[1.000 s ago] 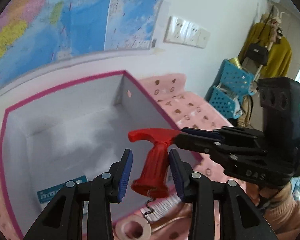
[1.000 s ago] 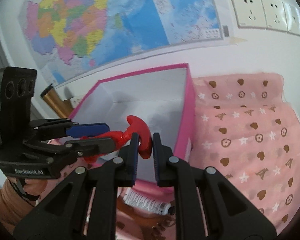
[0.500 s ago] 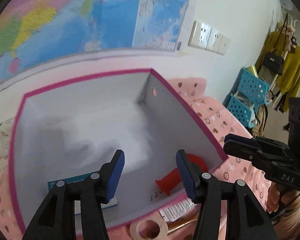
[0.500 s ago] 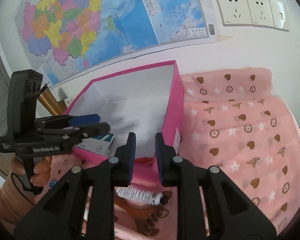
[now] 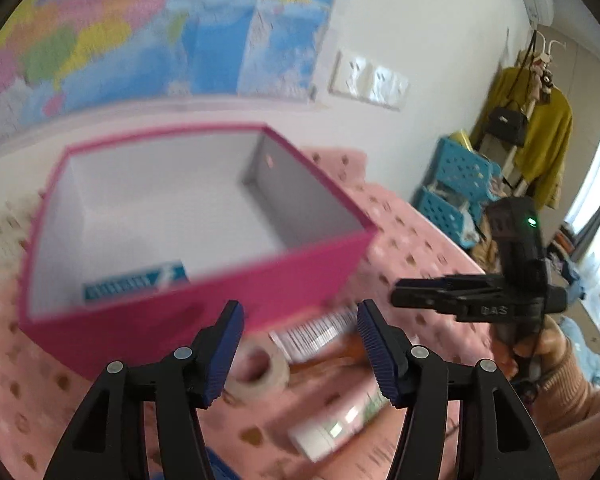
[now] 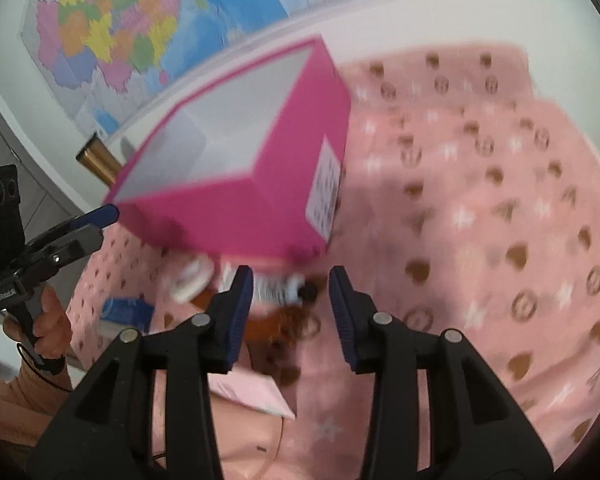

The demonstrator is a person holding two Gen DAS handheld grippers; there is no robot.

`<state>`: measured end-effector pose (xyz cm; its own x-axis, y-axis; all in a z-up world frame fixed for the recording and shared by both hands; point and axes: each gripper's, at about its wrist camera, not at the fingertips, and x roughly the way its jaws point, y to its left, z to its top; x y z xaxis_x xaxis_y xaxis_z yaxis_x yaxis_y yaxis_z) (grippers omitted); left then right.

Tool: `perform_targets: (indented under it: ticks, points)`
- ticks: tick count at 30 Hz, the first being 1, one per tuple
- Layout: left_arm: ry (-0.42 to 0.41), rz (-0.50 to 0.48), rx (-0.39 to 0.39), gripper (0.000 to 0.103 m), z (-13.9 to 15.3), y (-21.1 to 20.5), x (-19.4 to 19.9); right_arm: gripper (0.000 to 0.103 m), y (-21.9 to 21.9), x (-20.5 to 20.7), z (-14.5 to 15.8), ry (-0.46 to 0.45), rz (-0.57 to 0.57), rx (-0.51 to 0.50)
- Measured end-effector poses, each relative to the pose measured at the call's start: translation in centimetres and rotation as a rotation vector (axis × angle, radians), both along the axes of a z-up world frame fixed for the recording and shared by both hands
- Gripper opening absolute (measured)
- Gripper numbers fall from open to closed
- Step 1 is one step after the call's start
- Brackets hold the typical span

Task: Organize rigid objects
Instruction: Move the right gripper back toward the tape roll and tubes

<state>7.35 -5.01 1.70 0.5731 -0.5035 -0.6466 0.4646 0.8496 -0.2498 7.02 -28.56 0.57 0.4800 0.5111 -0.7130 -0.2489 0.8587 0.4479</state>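
Pink cloth (image 6: pixel 499 208) is cluttered below the box (image 5: pixel 260 280): your left gripper (image 5: pixel 298 344) and right gripper (image 6: pixel 291 304), both empty and just opening, could knock the tape roll (image 5: pixel 256 372) or tube (image 6: pixel 280 288).

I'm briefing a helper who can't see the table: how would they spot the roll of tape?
Find the pink box on the pink patterned cloth. Just before its near wall lies the roll of tape, flat on the cloth. It is the only pale ring with a hole; its neighbours are a labelled tube and a white bottle.
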Motion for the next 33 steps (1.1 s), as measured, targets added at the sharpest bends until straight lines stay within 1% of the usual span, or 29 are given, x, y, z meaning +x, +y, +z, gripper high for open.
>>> perform_targets:
  ticks: [4, 6, 11, 15, 17, 20, 24, 28, 30, 33]
  points:
    - [0.058, -0.030, 0.034, 0.060, -2.3, -1.2, -0.3, 0.042, 0.4, -0.3, -2.1, 0.062, 0.004, -0.001]
    - [0.072, -0.049, 0.037, 0.060, -2.8, -1.7, -0.4, 0.042, 0.3, -0.4, -2.7, 0.076, 0.000, 0.004]
    - [0.110, -0.116, 0.032, 0.060, -3.7, -3.1, -0.4, 0.042, 0.5, -0.8, -3.0, 0.084, 0.009, 0.014]
    - [0.176, -0.163, 0.007, 0.060, -5.0, -3.9, 0.3, 0.042, 1.3, -1.1, -2.9, 0.082, 0.050, 0.007]
    - [0.204, -0.169, 0.004, 0.060, -5.6, -4.0, 0.6, 0.042, 1.6, -1.3, -3.0, 0.084, 0.067, 0.006]
    - [0.237, -0.145, 0.010, 0.059, -6.5, -3.8, 1.2, 0.042, 1.8, -1.6, -3.0, 0.087, 0.088, 0.004]
    - [0.234, -0.109, -0.010, 0.059, -6.4, -2.9, 1.2, 0.042, 2.2, -2.0, -2.8, 0.085, 0.123, -0.007]
    - [0.235, -0.056, -0.012, 0.059, -6.5, -1.6, 1.2, 0.042, 1.9, -1.7, -3.3, 0.104, 0.105, -0.010]
    - [0.241, -0.040, -0.026, 0.059, -6.5, -0.9, 1.2, 0.042, 1.4, -1.4, -3.6, 0.118, 0.083, -0.003]
    - [0.240, -0.028, -0.036, 0.058, -6.5, -0.3, 1.1, 0.042, 0.6, -1.2, -4.0, 0.129, 0.049, 0.037]
